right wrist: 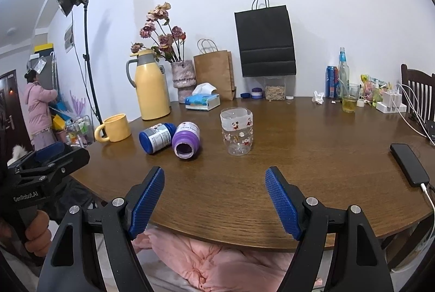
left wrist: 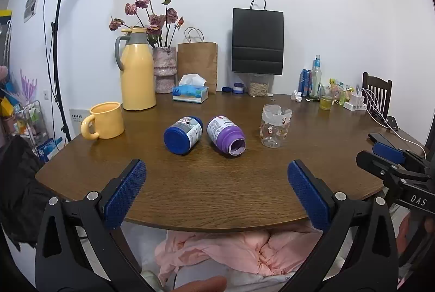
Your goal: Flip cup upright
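The clear plastic cup (right wrist: 236, 131) with cartoon prints is standing mouth-down on the wooden table (right wrist: 312, 156), just right of a purple bottle (right wrist: 186, 140) and a blue-capped bottle (right wrist: 157, 137), both lying on their sides. It is looking thin-walled and light, likely smooth and a little slippery, and it may flex if squeezed hard, so taking it gently across the ribbed middle of the wall seems safest. The right gripper (right wrist: 214, 199) is hovering at the near table edge with its blue pads spread wide, holding nothing, roughly in line with the cup. The left gripper (left wrist: 216, 190) is likewise hanging wide apart and empty, well short of the bottles. The cup's rim against the table is hard to make out through the transparent wall, and both grippers' handles are cut off by the frame.
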The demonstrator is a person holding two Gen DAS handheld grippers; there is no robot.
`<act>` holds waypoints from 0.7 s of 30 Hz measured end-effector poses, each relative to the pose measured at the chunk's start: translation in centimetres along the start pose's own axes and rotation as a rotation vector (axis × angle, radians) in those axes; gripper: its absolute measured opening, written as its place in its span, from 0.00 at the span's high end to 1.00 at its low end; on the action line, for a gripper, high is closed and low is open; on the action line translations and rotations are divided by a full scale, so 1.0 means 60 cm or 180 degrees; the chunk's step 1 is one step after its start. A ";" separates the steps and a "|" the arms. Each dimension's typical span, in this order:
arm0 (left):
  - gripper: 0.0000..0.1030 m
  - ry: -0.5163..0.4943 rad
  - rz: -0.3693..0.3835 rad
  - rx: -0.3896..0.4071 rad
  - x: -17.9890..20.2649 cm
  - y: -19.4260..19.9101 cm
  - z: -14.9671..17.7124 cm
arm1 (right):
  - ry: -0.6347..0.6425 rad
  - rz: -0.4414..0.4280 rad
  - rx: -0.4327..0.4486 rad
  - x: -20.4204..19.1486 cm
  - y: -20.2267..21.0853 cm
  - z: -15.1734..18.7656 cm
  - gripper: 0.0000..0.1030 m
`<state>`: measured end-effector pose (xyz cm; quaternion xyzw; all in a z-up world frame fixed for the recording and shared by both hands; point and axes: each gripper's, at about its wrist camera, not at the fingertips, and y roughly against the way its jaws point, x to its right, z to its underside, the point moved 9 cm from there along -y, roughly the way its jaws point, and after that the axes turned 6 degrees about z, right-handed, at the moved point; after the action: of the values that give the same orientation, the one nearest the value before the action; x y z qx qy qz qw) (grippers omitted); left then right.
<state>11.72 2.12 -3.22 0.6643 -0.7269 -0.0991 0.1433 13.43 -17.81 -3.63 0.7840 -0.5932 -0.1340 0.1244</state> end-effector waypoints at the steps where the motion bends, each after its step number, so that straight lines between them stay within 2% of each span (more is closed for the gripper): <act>1: 0.00 0.0000 -0.0002 -0.0002 -0.001 -0.001 -0.001 | 0.0007 0.0001 0.0010 -0.001 0.001 0.000 0.21; 21: 0.00 -0.0005 -0.0003 0.0001 -0.003 0.001 -0.002 | 0.0030 -0.0005 0.0080 -0.007 0.005 0.000 0.21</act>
<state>11.73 2.28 -3.12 0.6645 -0.7267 -0.0995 0.1426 13.02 -17.47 -3.49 0.7867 -0.5936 -0.1228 0.1172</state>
